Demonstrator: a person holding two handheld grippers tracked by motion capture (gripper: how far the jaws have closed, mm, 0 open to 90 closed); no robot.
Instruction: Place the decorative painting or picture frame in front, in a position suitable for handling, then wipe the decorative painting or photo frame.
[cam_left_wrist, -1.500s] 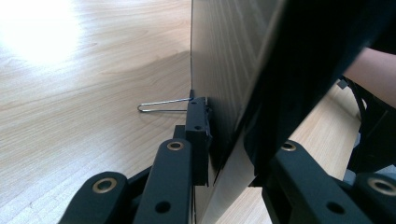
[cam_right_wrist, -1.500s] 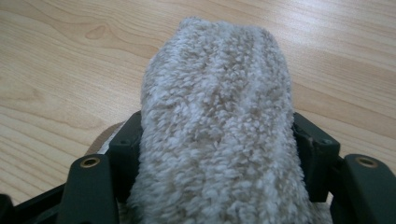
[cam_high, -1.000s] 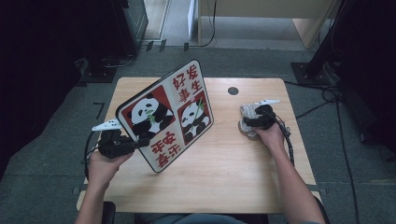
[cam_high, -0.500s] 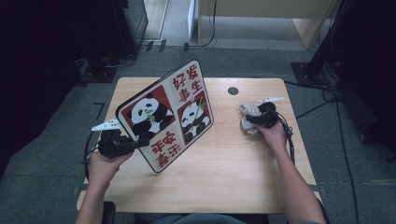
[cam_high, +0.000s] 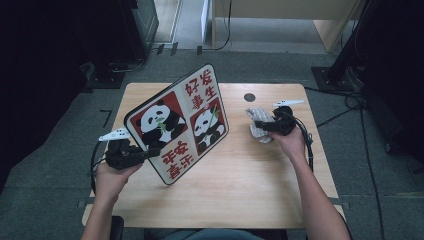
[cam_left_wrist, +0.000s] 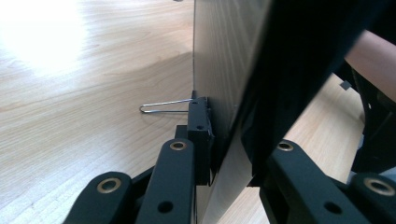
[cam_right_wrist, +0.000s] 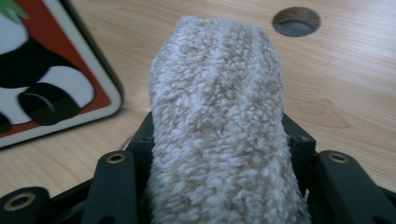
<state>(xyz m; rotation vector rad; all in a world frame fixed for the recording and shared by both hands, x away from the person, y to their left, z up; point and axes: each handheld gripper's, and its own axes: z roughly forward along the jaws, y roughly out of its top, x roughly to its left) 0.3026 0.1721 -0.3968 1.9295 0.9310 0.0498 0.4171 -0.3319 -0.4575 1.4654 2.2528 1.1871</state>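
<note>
A panda picture board (cam_high: 177, 122) with red panels and Chinese characters stands tilted over the wooden table (cam_high: 260, 185). My left gripper (cam_high: 150, 152) is shut on its lower left edge. In the left gripper view the jaws (cam_left_wrist: 229, 154) pinch the board's edge (cam_left_wrist: 219, 70) beside a black binder clip (cam_left_wrist: 201, 135). My right gripper (cam_high: 261, 125) is shut on a beige terry cloth (cam_high: 257, 132) at the right of the table. The cloth (cam_right_wrist: 217, 116) bulges up between the right jaws (cam_right_wrist: 217, 158), and a corner of the board (cam_right_wrist: 51, 70) shows at the left.
A round cable hole (cam_high: 249, 97) sits in the table behind the cloth. Cables trail on the floor to the right, and dark equipment stands at the left. Bare wood lies between the board and the near table edge.
The right hand has risen slightly with the cloth bunched in its jaws. The left hand and the board have stayed put.
</note>
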